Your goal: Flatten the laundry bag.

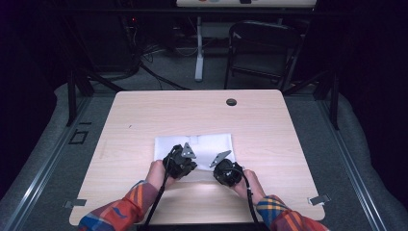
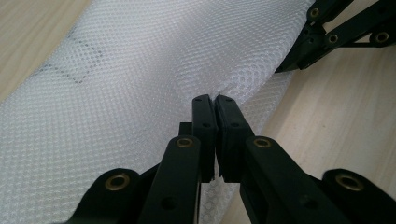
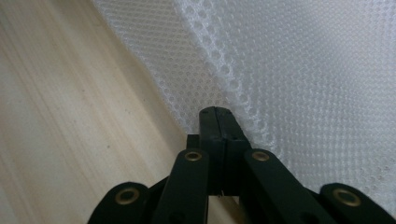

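A white mesh cloth point(image 1: 202, 143) lies folded on the wooden table point(image 1: 144, 115), near the middle. Each of the person's hands holds a gripper at the cloth's near edge. My left gripper point(image 1: 184, 158) is shut, and in the left gripper view its black jaws point(image 2: 214, 100) pinch a raised fold of the mesh cloth point(image 2: 140, 70). My right gripper point(image 1: 220, 162) is shut too, its jaws point(image 3: 217, 113) pressed together on the edge of the cloth point(image 3: 303, 70). The right gripper's linkage point(image 2: 327, 35) also shows at the top right of the left gripper view.
A dark round cable hole point(image 1: 231, 102) sits near the table's far edge. Beyond the table stand a black folding chair point(image 1: 260, 48) and a white desk leg point(image 1: 198, 48). Bare wood lies on both sides of the cloth.
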A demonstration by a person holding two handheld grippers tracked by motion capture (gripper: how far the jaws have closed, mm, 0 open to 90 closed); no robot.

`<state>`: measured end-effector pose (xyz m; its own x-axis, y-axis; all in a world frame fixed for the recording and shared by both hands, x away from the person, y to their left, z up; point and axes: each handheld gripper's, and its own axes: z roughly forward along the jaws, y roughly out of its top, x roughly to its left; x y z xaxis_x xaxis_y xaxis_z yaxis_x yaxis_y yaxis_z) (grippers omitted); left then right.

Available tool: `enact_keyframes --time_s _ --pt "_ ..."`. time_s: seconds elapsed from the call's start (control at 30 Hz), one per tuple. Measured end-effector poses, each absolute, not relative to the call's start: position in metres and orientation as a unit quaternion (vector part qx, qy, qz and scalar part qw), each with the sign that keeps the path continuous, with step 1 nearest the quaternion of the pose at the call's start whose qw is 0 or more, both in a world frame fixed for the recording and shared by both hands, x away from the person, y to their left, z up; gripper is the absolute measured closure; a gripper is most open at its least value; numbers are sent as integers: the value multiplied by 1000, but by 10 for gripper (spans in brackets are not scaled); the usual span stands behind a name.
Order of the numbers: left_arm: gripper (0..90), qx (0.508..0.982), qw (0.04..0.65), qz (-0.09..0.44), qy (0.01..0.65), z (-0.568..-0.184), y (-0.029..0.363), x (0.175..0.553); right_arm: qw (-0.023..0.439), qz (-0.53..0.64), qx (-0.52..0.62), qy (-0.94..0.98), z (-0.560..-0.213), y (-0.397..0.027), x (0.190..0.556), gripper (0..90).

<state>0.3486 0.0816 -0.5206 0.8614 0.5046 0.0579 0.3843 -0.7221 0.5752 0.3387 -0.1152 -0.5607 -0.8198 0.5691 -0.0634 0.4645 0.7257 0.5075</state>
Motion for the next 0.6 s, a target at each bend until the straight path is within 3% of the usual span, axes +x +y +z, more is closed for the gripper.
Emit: enact_keyframes --time_s 0.6 --pt "867 924 277 81 249 -513 80 334 89 234 265 931 -559 -122 321 900"
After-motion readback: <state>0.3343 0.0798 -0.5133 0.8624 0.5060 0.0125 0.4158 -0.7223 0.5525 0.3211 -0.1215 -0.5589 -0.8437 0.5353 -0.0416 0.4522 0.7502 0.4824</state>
